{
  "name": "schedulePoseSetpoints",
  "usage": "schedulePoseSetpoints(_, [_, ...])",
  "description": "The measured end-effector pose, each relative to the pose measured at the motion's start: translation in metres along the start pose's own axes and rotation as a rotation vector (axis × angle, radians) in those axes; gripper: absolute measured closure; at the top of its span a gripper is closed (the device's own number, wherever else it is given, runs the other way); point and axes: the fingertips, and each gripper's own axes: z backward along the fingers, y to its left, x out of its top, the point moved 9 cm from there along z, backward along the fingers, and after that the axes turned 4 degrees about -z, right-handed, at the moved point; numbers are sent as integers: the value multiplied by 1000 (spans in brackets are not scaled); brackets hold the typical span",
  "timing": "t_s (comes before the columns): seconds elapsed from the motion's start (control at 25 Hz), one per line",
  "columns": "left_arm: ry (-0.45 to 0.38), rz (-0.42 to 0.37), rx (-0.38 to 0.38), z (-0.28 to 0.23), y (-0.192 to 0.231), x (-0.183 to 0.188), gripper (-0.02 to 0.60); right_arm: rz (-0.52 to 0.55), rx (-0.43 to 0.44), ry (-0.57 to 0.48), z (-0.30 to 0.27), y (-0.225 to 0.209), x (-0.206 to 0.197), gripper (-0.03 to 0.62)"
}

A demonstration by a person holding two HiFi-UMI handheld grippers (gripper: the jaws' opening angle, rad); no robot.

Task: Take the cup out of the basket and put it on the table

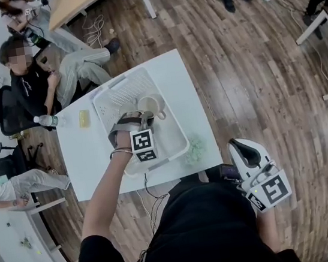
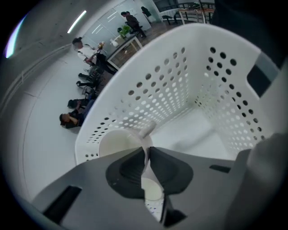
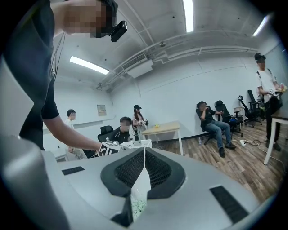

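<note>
Left tool [image 2: 147,152] pinches cup [image 2: 118,142] rim, body mostly hidden, seemingly inside basket [image 2: 180,81].

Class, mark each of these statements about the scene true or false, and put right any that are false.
1. The left tongs are shut on the wall of the cup. True.
2. The cup stands on the table outside the basket. False: it is within the basket's walls, gripped by the left tongs.
3. The basket stands on the white table. True.
4. The right tongs grip the basket's rim. False: they are shut on nothing and are held beside the table.
5. The yellow thing lies inside the basket. False: it lies on the table beside the basket.
</note>
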Motion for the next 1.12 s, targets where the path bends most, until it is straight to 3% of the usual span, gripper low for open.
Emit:
schedulePoseSetpoints(0.2, [-39, 103, 116, 67, 11, -2, 540, 17, 40, -7, -11, 14, 6, 568])
schedulePoseSetpoints(0.44, [-22, 231, 184, 135, 4, -18, 538, 51, 102, -15, -25, 28, 9, 568])
schedulePoseSetpoints(0.68, [67, 369, 247, 185, -17, -79, 537, 77, 168, -8, -54, 53, 14, 568])
schedulePoseSetpoints(0.84, [177, 485, 227, 194, -50, -136, 535, 93, 220, 5, -73, 71, 17, 568])
schedulePoseSetpoints(1.12, [321, 664, 97, 165, -133, -216, 534, 116, 256, 59, -101, 92, 16, 568])
